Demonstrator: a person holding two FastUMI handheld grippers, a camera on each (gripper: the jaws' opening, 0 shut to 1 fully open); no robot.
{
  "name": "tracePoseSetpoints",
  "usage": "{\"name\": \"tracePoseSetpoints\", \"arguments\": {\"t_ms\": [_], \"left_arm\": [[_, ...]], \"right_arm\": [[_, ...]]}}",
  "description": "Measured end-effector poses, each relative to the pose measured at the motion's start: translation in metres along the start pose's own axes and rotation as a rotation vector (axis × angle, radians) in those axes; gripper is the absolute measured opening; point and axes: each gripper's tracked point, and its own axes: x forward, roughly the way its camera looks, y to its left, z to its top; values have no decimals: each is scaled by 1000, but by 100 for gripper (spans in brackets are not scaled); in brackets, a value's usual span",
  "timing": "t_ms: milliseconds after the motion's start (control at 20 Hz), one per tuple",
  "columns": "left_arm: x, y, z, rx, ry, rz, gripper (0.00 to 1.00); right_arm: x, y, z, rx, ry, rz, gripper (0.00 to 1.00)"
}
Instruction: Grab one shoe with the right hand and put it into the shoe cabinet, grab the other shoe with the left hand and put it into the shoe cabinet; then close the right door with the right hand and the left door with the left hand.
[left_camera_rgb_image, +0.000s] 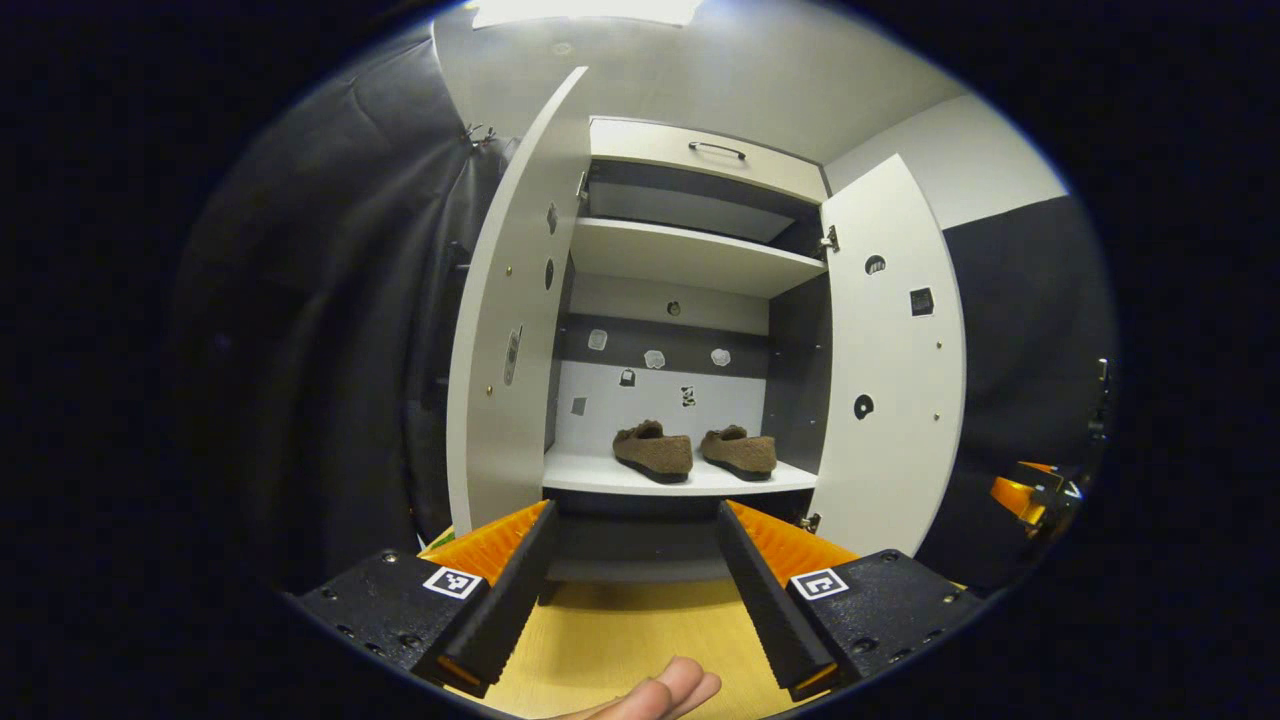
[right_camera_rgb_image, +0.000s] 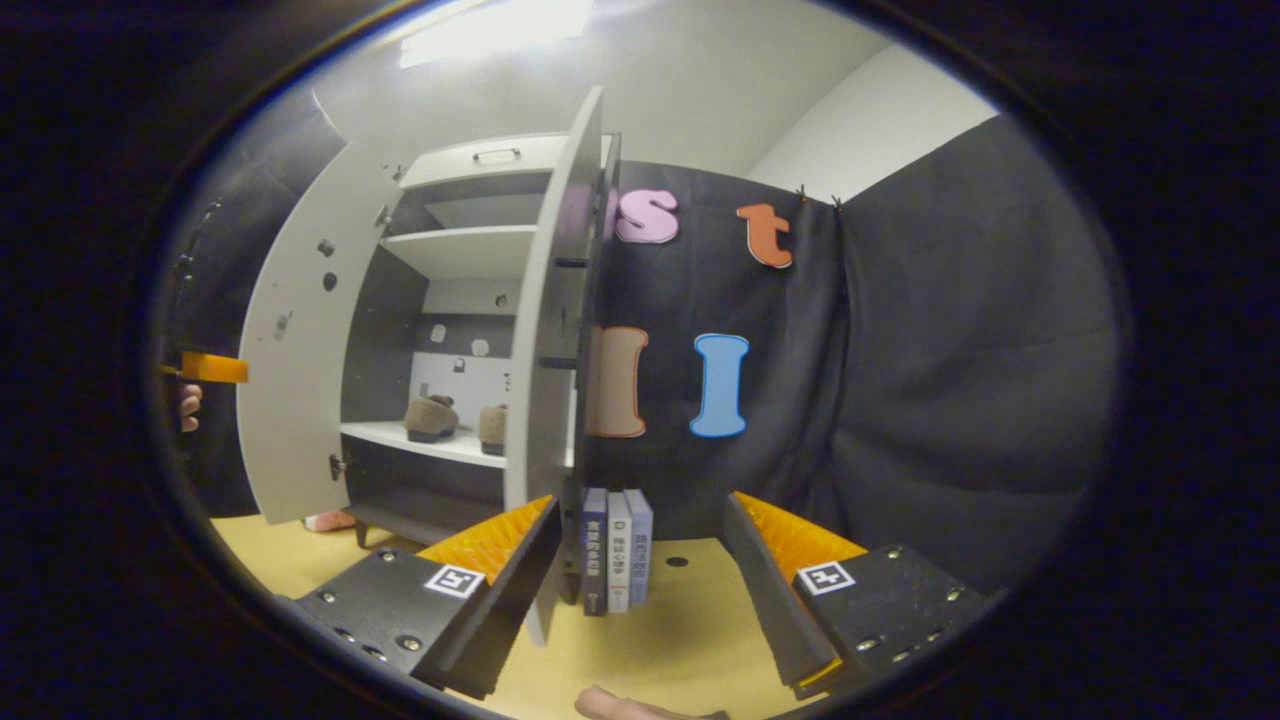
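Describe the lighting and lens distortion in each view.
Left gripper view: ceiling light blown out, cabinet doors bowed by the fisheye, shoes evenly lit. Right gripper view: ceiling light glares, right door's edge curves, cloth wall dim.

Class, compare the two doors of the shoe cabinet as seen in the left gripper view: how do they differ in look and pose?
1. The left door swings out toward the camera and shows narrow, nearly edge-on; the right door shows its broad inner face.
2. The left door's marks run in a line near one edge; the right door's dark marks are scattered across its face.
Shared: both are white and stand open, with both shoes shelved between them.
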Motion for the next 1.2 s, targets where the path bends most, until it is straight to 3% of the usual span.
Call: {"name": "tracePoseSetpoints", "arguments": {"t_ms": [50,100,200,300,550,750,800,1000,1200], "left_arm": [[-5,1,-1,-7,-6,-5,93],[-10,2,-3,-7,-10,-5,100],[-20,1,-5,9,-23,-6,92],[-28,-6,-7,34,-28,-29,93],[-42,-20,-14,50,-23,-80,96],[-47,-21,-23,85,-12,-106,100],[-48,-20,-25,88,-10,-107,96],[-49,-14,-29,62,-8,-115,96],[-49,-4,-30,52,-9,-97,96]], "right_arm": [[10,-11,-1,-14,14,16,98],[21,-25,-1,-9,32,27,98],[42,-50,3,36,67,50,99],[62,-79,13,66,65,48,98],[109,-101,58,175,63,82,98],[132,-81,88,203,39,101,99],[135,-74,92,193,40,104,98],[147,-42,97,135,52,127,99],[149,3,107,81,42,196,98]]}}
